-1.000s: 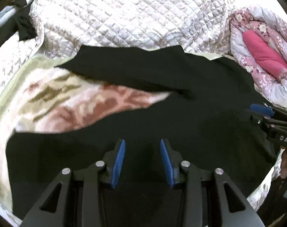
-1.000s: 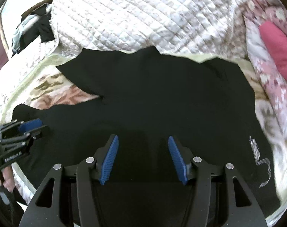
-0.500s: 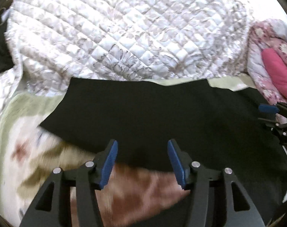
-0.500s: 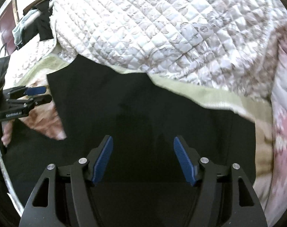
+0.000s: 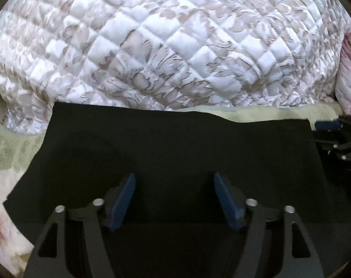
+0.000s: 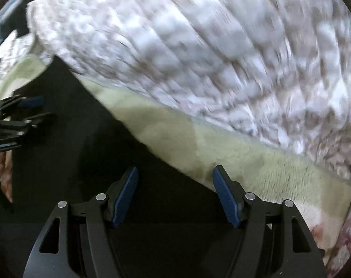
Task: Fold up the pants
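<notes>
Left gripper [image 5: 174, 199]: my jaws are opening, blue pads well apart, nothing pinched between them. Only the black cloth lies beneath.

Right gripper [image 6: 175, 197]: my jaws stand wide, gripping nothing. The left pad sits over the cloth, the right pad at its slanted edge.

Pants [image 5: 175, 150]: black, spread flat on the fleece blanket [image 5: 11, 148]. The far edge runs just short of the quilted bedspread [image 5: 166, 46]. In the right view the pants [image 6: 71, 162] fill the near left, and their edge cuts diagonally towards the near right.

What changed: a second ago both my grippers hung over the near part of the pants, with the two legs splayed and the patterned blanket showing between them. Now both have travelled to the far edge, and my left jaws have widened on the way.

Meaning for the task: I judge this is the reach for a fresh hold at the far hem, so one layer can be brought over the other.

Still to do: no pinch yet; the fold itself looks unstarted.

Caution: the right view is blurred, so I cannot tell whether its pads touch the cloth.
</notes>
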Motion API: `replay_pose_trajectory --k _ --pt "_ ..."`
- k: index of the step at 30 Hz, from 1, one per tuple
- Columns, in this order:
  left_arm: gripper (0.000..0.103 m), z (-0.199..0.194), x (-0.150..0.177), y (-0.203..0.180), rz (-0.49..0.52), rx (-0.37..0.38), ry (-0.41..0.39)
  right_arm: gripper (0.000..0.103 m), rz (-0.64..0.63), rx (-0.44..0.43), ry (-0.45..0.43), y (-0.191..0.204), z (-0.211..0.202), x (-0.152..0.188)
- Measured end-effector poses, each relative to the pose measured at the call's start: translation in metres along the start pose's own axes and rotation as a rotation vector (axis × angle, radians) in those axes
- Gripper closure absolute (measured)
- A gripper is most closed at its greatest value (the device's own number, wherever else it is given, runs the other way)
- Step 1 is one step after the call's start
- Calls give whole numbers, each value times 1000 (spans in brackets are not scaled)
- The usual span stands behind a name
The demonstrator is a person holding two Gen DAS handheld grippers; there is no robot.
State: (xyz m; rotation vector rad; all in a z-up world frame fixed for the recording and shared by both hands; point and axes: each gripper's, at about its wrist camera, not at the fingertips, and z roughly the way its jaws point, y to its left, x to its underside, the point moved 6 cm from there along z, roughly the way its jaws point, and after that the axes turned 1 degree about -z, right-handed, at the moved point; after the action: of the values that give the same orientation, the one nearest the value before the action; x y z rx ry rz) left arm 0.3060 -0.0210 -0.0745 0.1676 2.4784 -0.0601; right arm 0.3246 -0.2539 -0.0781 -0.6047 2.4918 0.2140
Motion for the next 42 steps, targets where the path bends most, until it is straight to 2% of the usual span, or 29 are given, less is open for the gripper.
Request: replay_pose_trajectory --k 1,2,3,5,8,9,11,15,18,20,23,27,31,32,33,34,35,36,38,39,40,42 --pt "30 1 1 0 0 1 -2 37 1 3 -7 0 -1 1" --pt "33 2 2 -2 9 -2 -8 52 -16 17 -13 3 -2 1" --pt "46 2 3 -5 24 2 -11 61 -31 41 -16 4 -4 1" --pt "66 0 4 -15 63 22 -14 97 -45 13 -33 12 -12 1" --pt "98 -7 0 -24 86 -6 -26 98 -92 56 -54 25 -26 1" --pt "99 -11 -1 -24 72 -6 -28 98 -98 63 -76 29 -37 -1" --pt "99 -22 -3 -21 45 7 -42 98 -104 64 -119 36 -59 -2" --pt "99 -71 7 -8 -33 48 -113 98 -110 25 -240 58 -127 15" --pt "99 -117 28 2 -87 82 -154 99 -117 -2 -286 79 -167 45" --pt "99 -144 53 6 -102 97 -154 99 -106 -26 -300 97 -188 81" --pt "98 -165 96 4 -106 125 -89 99 -76 -61 -266 115 -196 129" --pt "98 -180 161 0 -125 148 13 99 19 -104 -117 134 -174 197" --pt "97 -192 196 6 -200 164 61 98 133 -125 -11 135 -157 234" --pt "92 -196 198 8 -213 168 57 98 162 -130 -11 134 -158 238" --pt "81 -200 199 10 -228 169 44 98 199 -138 -19 133 -160 243" --pt "75 -205 197 11 -239 170 28 95 238 -146 -33 133 -163 248" --pt "65 -209 192 11 -239 173 7 85 271 -151 -49 133 -167 251" --pt "61 -212 185 9 -234 176 -18 79 318 -152 -80 132 -172 255" --pt "59 -216 167 5 -219 164 -54 66 381 -165 -130 129 -181 260" --pt "54 -215 158 4 -213 163 -65 62 416 -176 -163 128 -187 261" --pt "51 -213 148 0 -198 165 -73 53 439 -174 -183 125 -190 263" --pt "49 -202 131 -9 -165 134 -73 50 498 -155 -201 119 -192 269"
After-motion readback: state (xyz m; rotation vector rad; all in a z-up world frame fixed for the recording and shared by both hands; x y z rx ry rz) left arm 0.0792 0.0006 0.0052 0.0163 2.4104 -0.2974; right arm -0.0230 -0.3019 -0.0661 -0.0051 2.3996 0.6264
